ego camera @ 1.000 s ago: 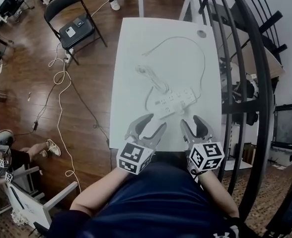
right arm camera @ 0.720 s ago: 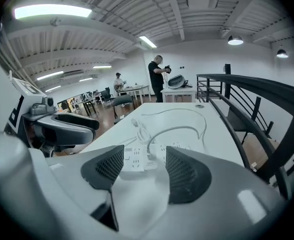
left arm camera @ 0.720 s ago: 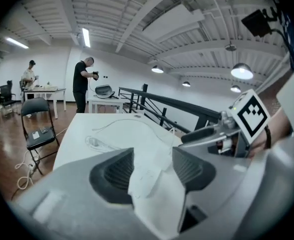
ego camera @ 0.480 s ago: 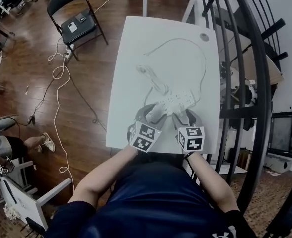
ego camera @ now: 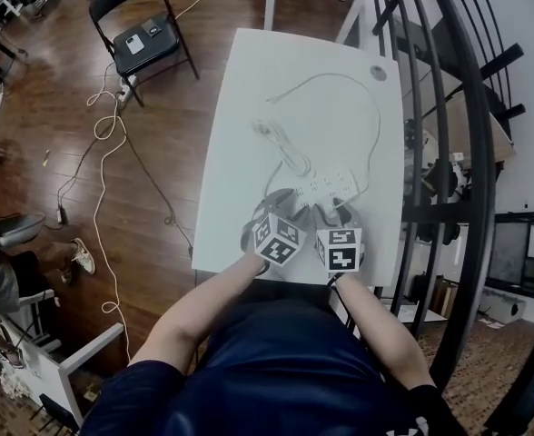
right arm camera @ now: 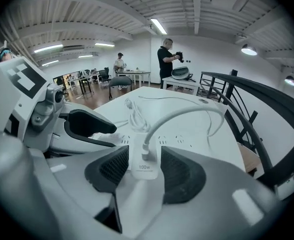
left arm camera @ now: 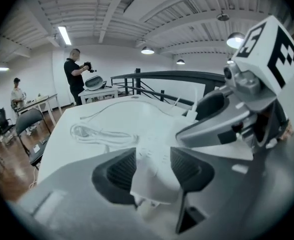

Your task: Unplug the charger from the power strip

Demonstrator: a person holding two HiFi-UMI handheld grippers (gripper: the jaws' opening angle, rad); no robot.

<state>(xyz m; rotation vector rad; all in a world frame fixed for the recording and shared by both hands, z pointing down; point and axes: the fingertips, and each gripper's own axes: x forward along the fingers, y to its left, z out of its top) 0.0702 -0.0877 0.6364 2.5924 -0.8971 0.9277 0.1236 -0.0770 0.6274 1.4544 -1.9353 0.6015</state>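
The charger (right arm camera: 144, 166), a white brick marked 100w, stands plugged into the power strip (left arm camera: 154, 176), directly between the jaws of the right gripper (right arm camera: 144, 156). Those jaws are closing, with a pad close on each side of the brick; I cannot make out a firm clamp yet. The step in hand is therefore taking hold, and the pull has not begun.

The charger's port face looks up toward the gripper's camera, so its prongs should point down into the strip. That face's longer side runs away from the gripper along the line of the jaws and across the strip.

The strip's long axis lies crosswise ahead of the right gripper. It runs lengthwise away from the left gripper (left arm camera: 153, 154), whose closing jaws straddle its near end.

The charger's cable (right arm camera: 187, 111) leaves the port face and arcs up and away beyond the right jaws, over the white table (ego camera: 249, 107).

Next, I judge, both grips must firm up. The left should pin the strip down while the right draws the brick straight out along its prongs without rocking it.
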